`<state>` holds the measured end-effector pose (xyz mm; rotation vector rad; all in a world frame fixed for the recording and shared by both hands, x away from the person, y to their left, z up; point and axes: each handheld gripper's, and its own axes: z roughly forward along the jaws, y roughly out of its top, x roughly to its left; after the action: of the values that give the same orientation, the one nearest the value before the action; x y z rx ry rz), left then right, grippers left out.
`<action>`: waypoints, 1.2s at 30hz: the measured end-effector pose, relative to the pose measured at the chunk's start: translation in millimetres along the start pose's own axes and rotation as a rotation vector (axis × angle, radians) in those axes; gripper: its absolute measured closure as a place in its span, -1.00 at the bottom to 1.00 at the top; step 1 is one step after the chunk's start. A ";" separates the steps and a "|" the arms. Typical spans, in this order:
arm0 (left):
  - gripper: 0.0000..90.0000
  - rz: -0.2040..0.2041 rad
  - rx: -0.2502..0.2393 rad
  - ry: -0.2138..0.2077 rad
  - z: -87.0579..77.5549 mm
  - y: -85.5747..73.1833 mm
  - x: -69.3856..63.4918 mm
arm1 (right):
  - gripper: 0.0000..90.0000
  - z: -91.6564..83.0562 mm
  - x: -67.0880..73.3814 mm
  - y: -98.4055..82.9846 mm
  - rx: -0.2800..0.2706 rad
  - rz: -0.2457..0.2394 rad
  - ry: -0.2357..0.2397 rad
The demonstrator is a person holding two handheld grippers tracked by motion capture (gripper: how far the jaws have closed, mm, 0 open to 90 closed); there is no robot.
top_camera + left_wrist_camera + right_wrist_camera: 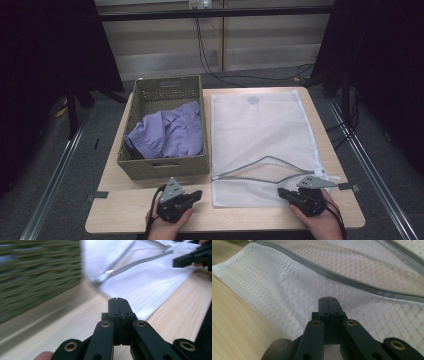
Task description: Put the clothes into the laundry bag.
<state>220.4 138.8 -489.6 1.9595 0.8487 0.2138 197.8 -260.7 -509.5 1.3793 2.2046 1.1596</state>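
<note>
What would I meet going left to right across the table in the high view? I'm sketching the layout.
Woven basket with the purple garment inside → white mesh laundry bag. Along the near edge: left gripper → right gripper.

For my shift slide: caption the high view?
Both tongs shut, purple garment in basket, mesh bag unzipped.

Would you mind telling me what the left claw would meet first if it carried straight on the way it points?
Probably the white mesh laundry bag, near its open grey zipper; bare table lies before it, though depth is unclear.
</note>
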 end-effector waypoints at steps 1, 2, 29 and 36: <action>1.00 0.037 0.016 -0.031 13.0 5.9 -13.1 | 1.00 -0.3 2.4 0.3 0.011 -0.001 0.010; 1.00 0.037 0.016 -0.031 13.0 5.9 -13.1 | 1.00 -0.3 2.4 0.3 0.011 -0.001 0.010; 1.00 0.030 0.153 -0.090 92.1 25.2 -52.1 | -0.61 69.4 -29.2 73.0 0.110 -0.035 -0.110; 1.00 0.028 0.156 -0.088 91.9 25.3 -52.1 | -0.64 77.5 -27.4 72.3 0.100 -0.054 -0.155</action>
<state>237.1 32.9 -507.3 2.1111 0.8007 0.0786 303.3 -231.4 -508.2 1.3885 2.2014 0.9030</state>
